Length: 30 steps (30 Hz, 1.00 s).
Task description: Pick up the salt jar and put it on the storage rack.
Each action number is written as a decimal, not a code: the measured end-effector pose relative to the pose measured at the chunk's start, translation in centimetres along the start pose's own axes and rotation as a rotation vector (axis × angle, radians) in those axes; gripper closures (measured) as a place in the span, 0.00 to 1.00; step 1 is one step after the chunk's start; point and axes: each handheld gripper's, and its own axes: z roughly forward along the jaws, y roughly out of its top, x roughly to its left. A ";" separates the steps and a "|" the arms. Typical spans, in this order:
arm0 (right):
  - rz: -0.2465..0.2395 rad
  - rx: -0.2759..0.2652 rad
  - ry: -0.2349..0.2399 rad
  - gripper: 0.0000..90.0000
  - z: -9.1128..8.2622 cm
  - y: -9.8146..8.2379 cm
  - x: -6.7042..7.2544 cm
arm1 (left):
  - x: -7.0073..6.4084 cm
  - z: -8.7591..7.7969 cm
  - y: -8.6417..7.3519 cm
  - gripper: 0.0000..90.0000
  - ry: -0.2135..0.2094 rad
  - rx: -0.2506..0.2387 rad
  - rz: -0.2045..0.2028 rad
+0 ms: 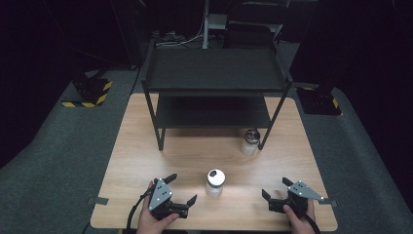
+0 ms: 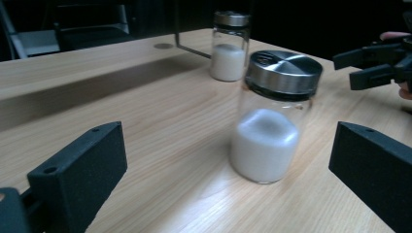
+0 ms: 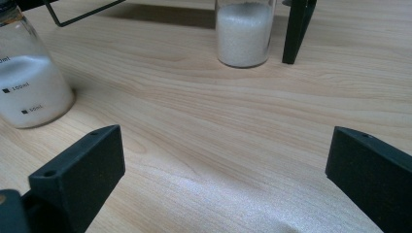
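Left gripper (image 1: 181,189) at the near edge of the wooden table (image 1: 146,146), jaws spread wide, nothing between them, aimed at the near shaker jar (image 1: 215,182). Right gripper (image 1: 277,190) off to the other side, jaws likewise wide and empty, well apart from either jar.

Step in hand, by judgement: closing the left gripper on the near jar. Best done by sliding forward low and level until the glass body sits squarely between the jaws, then pinching below the metal cap (image 2: 284,70), around the powder-filled lower half, where the wall looks straight. Risk of tipping if one jaw touches first; glass likely slick, so a centred, firm grip needed. Right gripper best kept clear or ready to steady.

Black two-tier metal rack (image 1: 214,87) at the far half of the table, both shelves bare. Second shaker jar (image 1: 250,142) just beside the rack's front right leg.

Near jar: upright, between the two grippers, nearer the left. Clear glass cylinder, white powder to roughly half height, brushed steel cap. Small printed volume marks (image 3: 17,86) on the glass in the right gripper view.
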 end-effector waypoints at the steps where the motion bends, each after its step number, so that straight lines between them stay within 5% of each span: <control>1: 0.000 0.000 0.000 0.01 0.0 0.0 0.0 | -0.2 0.4 0.0 0.01 -0.006 0.001 -0.001; 23: 0.004 -0.006 0.001 0.01 0.0 -0.1 -0.1 | -2.5 6.5 0.6 0.01 -0.047 0.047 0.000; 30: 0.013 -0.008 0.005 0.01 0.0 -0.1 -0.2 | -2.5 8.3 0.8 0.09 -0.043 0.082 -0.030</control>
